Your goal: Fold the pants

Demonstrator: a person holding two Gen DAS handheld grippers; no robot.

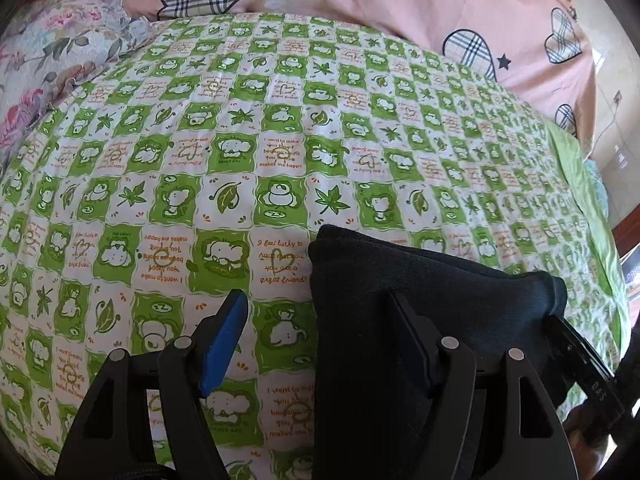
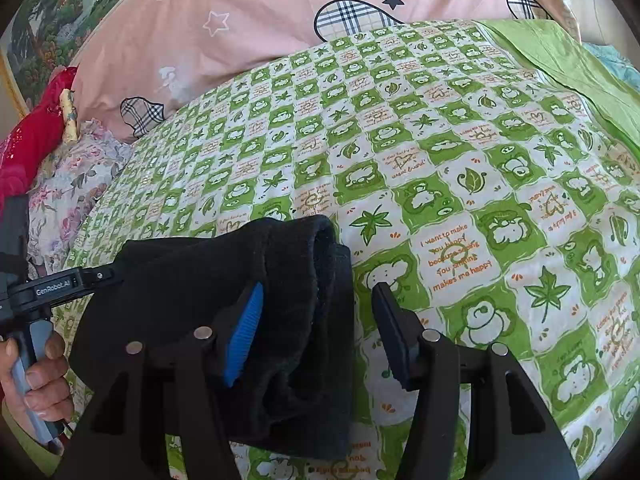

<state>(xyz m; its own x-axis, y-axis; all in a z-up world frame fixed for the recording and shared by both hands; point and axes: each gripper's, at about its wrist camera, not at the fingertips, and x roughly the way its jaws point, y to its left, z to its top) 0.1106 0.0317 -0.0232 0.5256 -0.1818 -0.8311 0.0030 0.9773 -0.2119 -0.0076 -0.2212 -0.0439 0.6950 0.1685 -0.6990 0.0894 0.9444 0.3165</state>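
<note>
Left wrist view: your left tool (image 1: pixel 316 340) has its jaws spread wide, holding nothing. The folded black pants (image 1: pixel 420 300) lie on the green checked bedspread (image 1: pixel 240 140), under its right finger.

Right wrist view: your right tool (image 2: pixel 316 332) is likewise agape, the pants (image 2: pixel 240 280) bunched between and left of its fingers. Your left hand (image 2: pixel 36 376) grips the other tool's handle, upright, at the pants' far edge.

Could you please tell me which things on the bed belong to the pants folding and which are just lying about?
Part of the job:
- black pants, folded into a bundle
- left tongs, open
- right tongs, open
- green checked bedsheet, the folding surface

Lying about:
- pink quilt
- floral pillow
- red cloth
</note>
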